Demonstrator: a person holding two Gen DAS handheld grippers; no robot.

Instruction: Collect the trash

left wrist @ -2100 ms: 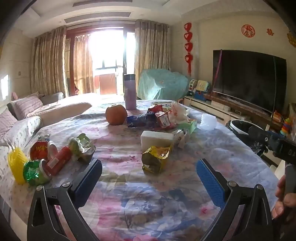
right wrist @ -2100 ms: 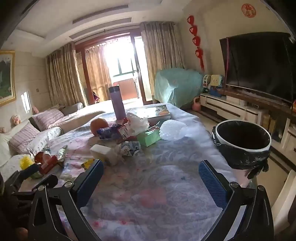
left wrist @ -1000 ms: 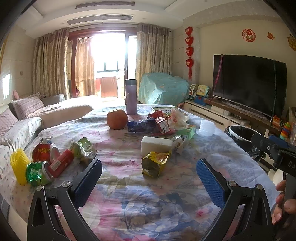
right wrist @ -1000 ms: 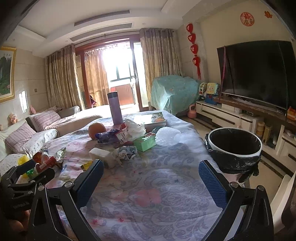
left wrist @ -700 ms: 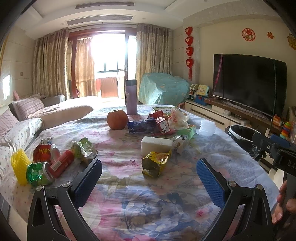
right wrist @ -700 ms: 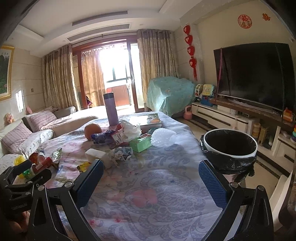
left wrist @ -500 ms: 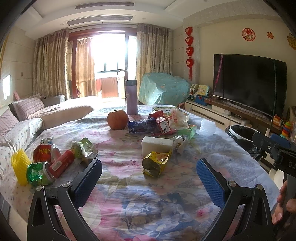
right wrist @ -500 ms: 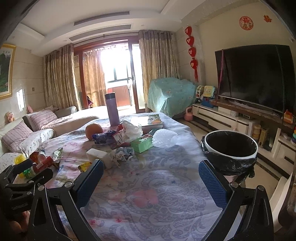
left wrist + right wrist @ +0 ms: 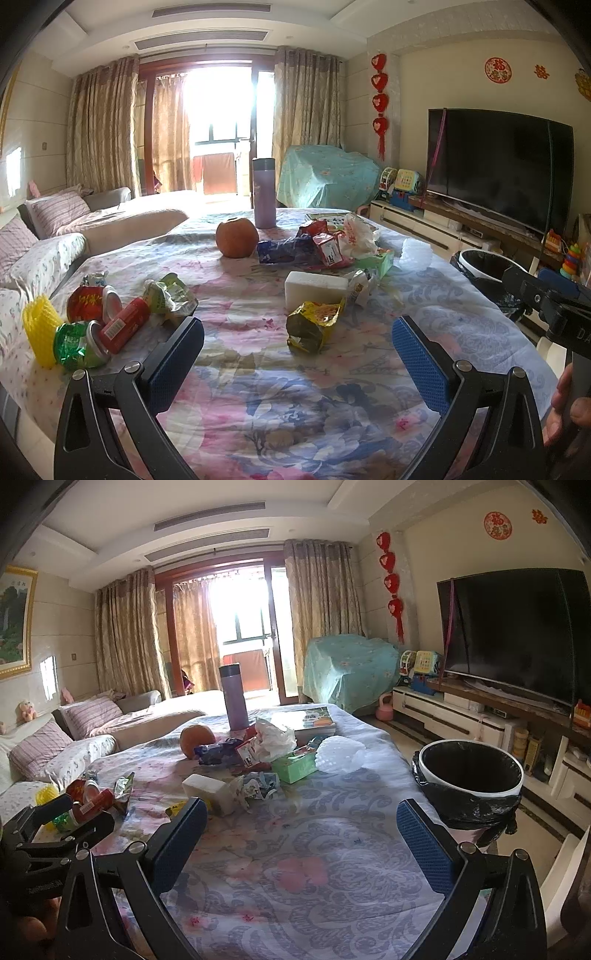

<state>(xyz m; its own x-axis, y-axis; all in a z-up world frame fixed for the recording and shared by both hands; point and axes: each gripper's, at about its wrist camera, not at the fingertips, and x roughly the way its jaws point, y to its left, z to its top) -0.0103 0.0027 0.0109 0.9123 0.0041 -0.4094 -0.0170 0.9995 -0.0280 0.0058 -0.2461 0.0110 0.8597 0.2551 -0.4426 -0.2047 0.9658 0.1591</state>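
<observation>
Both your grippers hang released above the bench [image 9: 258, 424], grasping nothing: left gripper [image 9: 297, 360], right gripper [image 9: 301, 840]. The yellow wrapper [image 9: 312, 325] lies at twelve o'clock of the left gripper; the bin [image 9: 471, 779] stands at two o'clock of the right.

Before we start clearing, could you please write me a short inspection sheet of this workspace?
Surface: table under a floral cloth, near part bare.
Job's things: yellow wrapper, crushed cans, crumpled paper, lined bin beside the table's right edge.
Clutter: orange, purple flask, white block, green tissue box.
Grippers: left gripper and right gripper open, empty, above the cloth.
Cables: nothing seen.
Surroundings: sofa, television.
</observation>
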